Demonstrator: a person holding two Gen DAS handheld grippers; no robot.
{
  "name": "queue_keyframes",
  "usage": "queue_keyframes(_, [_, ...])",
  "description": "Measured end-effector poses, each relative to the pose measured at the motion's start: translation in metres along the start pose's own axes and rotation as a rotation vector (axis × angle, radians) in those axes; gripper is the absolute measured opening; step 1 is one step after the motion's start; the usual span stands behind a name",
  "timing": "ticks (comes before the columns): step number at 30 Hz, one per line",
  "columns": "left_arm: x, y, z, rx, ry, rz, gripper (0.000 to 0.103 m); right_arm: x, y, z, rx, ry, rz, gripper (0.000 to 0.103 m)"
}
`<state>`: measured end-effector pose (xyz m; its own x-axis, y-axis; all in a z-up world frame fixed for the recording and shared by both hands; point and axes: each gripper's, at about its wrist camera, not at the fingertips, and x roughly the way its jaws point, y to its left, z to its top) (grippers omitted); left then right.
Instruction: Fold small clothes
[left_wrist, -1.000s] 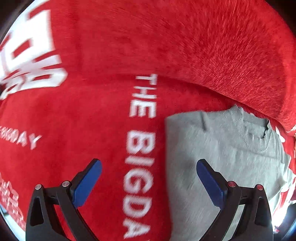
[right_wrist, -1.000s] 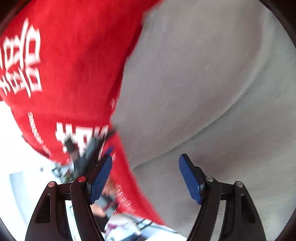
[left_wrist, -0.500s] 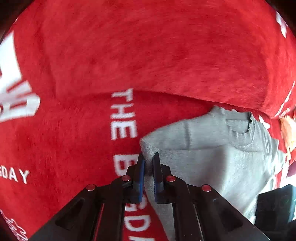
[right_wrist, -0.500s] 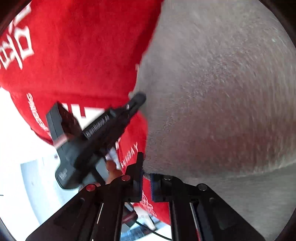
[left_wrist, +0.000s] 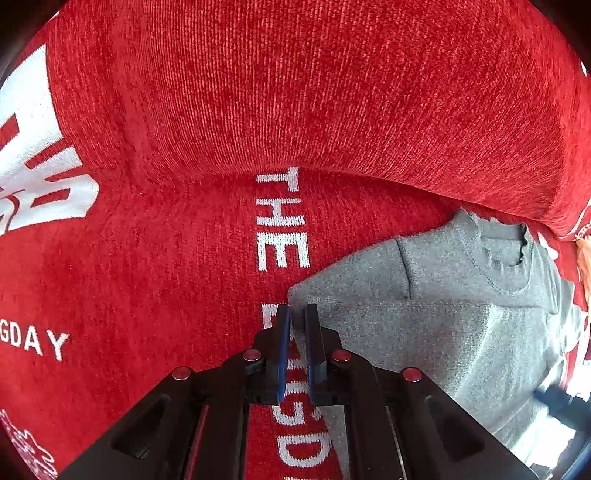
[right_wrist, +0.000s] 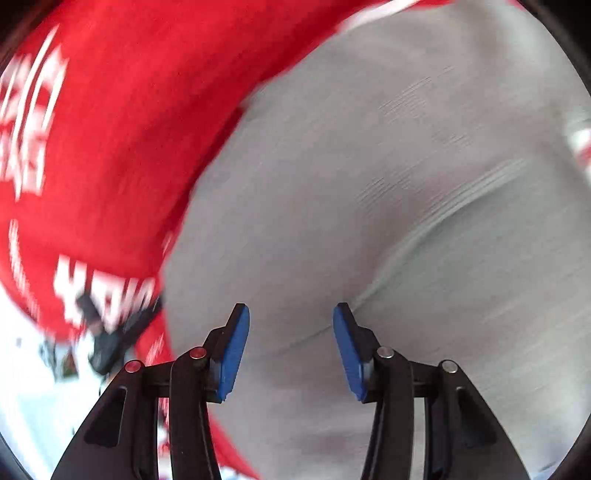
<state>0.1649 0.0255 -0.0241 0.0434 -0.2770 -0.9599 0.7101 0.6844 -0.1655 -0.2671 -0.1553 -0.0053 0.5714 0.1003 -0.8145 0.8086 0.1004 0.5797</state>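
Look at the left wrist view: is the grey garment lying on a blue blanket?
No. The grey garment lies on a red blanket with white lettering.

A red blanket (left_wrist: 166, 266) with white woven letters covers the soft surface and rises into a thick fold at the far side, and a grey knitted sweater (left_wrist: 454, 325) lies directly on it, at the right.
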Motion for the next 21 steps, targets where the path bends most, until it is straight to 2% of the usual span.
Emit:
queue_keyframes(1, [0.000, -0.003, 0.000, 0.000, 0.000, 0.007, 0.009, -0.004, -0.012, 0.009, 0.041, -0.005, -0.024, 0.051])
queue_keyframes(3, [0.000, -0.008, 0.001, -0.006, 0.001, 0.019, 0.009, -0.003, -0.031, 0.028, 0.116, -0.011, 0.008, 0.051])
queue_keyframes(4, [0.001, -0.011, 0.001, -0.007, 0.002, 0.026, 0.009, -0.004, -0.032, 0.035, 0.120, -0.015, 0.009, 0.042])
queue_keyframes(6, [0.002, -0.017, 0.001, -0.005, 0.000, 0.047, 0.009, -0.005, -0.025, 0.046, 0.047, -0.027, -0.018, 0.007])
queue_keyframes(10, [0.002, -0.025, 0.000, 0.000, -0.008, 0.080, 0.009, -0.021, 0.028, 0.062, -0.245, -0.111, -0.037, 0.007])
queue_keyframes(12, [0.002, -0.029, 0.001, -0.008, -0.013, 0.093, 0.009, -0.021, 0.032, 0.064, -0.352, -0.136, -0.114, 0.007])
queue_keyframes(14, [0.002, -0.031, 0.000, -0.023, -0.021, 0.118, 0.009, -0.014, 0.017, 0.074, -0.316, -0.102, -0.146, 0.008])
queue_keyframes(16, [0.000, -0.027, -0.001, -0.059, -0.026, 0.214, 0.009, -0.004, -0.012, 0.083, -0.221, -0.048, -0.186, 0.008])
queue_keyframes(17, [-0.001, -0.023, -0.002, -0.080, -0.023, 0.229, 0.009, -0.004, -0.025, 0.084, -0.173, -0.043, -0.163, 0.008])
queue_keyframes(18, [-0.004, -0.018, -0.004, -0.112, -0.020, 0.241, 0.009, -0.009, -0.032, 0.084, -0.130, -0.058, -0.122, 0.013])
queue_keyframes(20, [-0.016, -0.011, -0.010, -0.151, -0.034, 0.248, 0.010, -0.018, -0.036, 0.079, -0.105, -0.061, -0.138, 0.022])
queue_keyframes(21, [-0.025, -0.011, -0.015, -0.158, -0.041, 0.248, 0.010, -0.021, -0.035, 0.077, -0.110, -0.061, -0.153, 0.033])
